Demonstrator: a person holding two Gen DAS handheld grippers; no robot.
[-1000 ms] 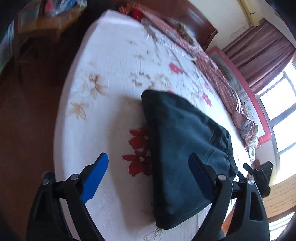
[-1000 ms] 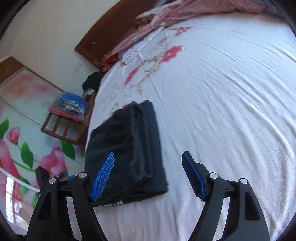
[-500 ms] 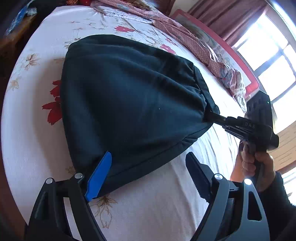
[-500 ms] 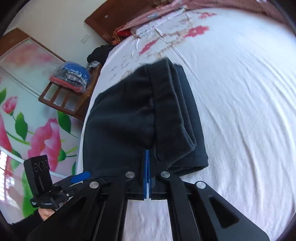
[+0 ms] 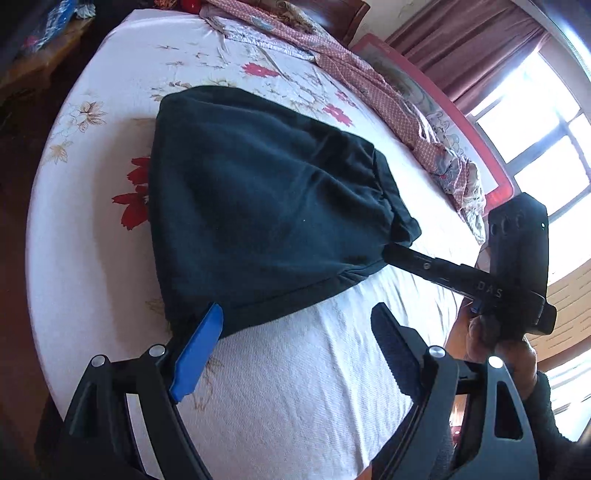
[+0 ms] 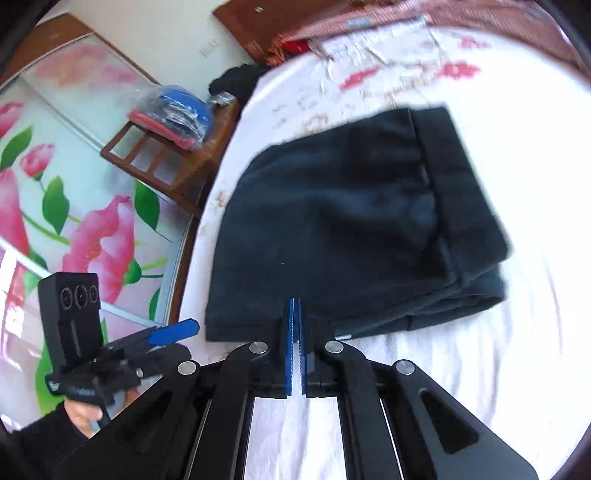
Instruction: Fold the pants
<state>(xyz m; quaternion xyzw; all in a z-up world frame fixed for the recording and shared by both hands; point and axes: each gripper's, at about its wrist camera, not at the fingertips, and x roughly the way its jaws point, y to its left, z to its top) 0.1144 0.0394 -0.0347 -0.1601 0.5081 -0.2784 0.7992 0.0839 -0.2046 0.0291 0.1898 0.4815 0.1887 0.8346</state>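
Dark folded pants (image 5: 258, 206) lie on the white flowered bed sheet (image 5: 314, 387). My left gripper (image 5: 295, 350) stands open just short of their near edge. Its blue pad (image 5: 199, 350) reaches the pants' near left corner, and only sheet shows between the fingers. My right gripper (image 6: 295, 314) is shut, pads together, with its tips over the near hem of the pants (image 6: 351, 221). From the left wrist view, the right gripper (image 5: 391, 254) ends in a bunched corner of the fabric. The left gripper (image 6: 177, 341) shows at the lower left of the right wrist view, held by a hand.
A red checked blanket (image 5: 388, 103) runs along the far side of the bed below a wooden headboard (image 6: 258, 26). A wooden chair (image 6: 159, 158) with a bag of clothes (image 6: 173, 114) stands beside the bed. Behind it is a flowered panel (image 6: 55, 184). A bright window (image 5: 535, 122) lies to the right.
The right gripper, open a second ago, has shut at the pants' near hem. Both grippers have moved in towards the pants, which now fill more of each view.
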